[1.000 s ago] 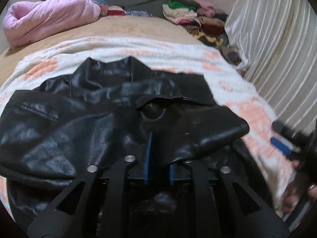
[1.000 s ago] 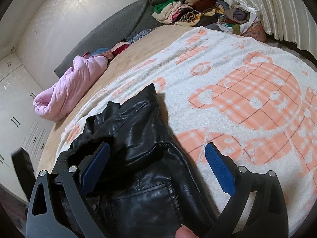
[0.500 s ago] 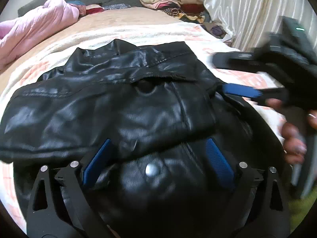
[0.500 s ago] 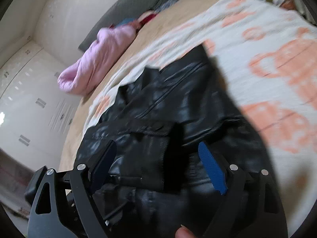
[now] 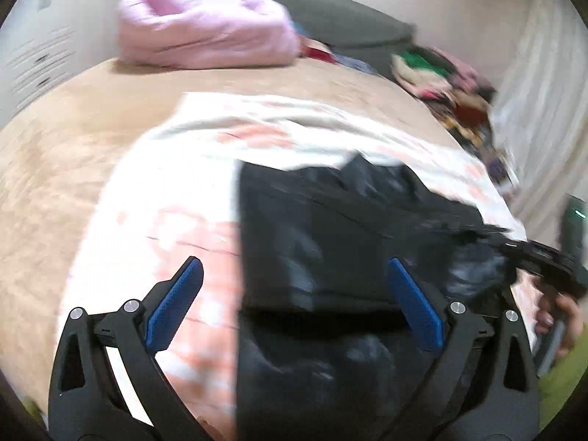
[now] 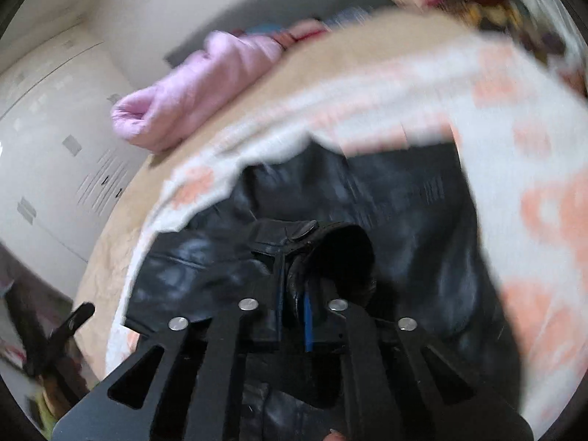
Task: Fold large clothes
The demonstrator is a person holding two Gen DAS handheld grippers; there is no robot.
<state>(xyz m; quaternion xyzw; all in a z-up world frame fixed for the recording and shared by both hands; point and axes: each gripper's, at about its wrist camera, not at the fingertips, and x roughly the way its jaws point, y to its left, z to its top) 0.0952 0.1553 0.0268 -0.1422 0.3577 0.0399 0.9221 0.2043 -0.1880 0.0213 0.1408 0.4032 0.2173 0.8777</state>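
Two tools are seen: the right tool (image 6: 293,305) has just been closed on a cuff of the black leather jacket (image 5: 330,242) spread on the bed (image 5: 73,169); the left tool (image 5: 294,305) has just been opened wide, empty. Slick leather could be pulled free, undoing the fold.

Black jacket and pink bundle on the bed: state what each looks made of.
Black jacket: leather or faux leather, going by the glossy grey sheen on its creases; which one is unclear. Pink bundle: soft, matte, puffy quilted fabric, probably a padded coat or duvet.
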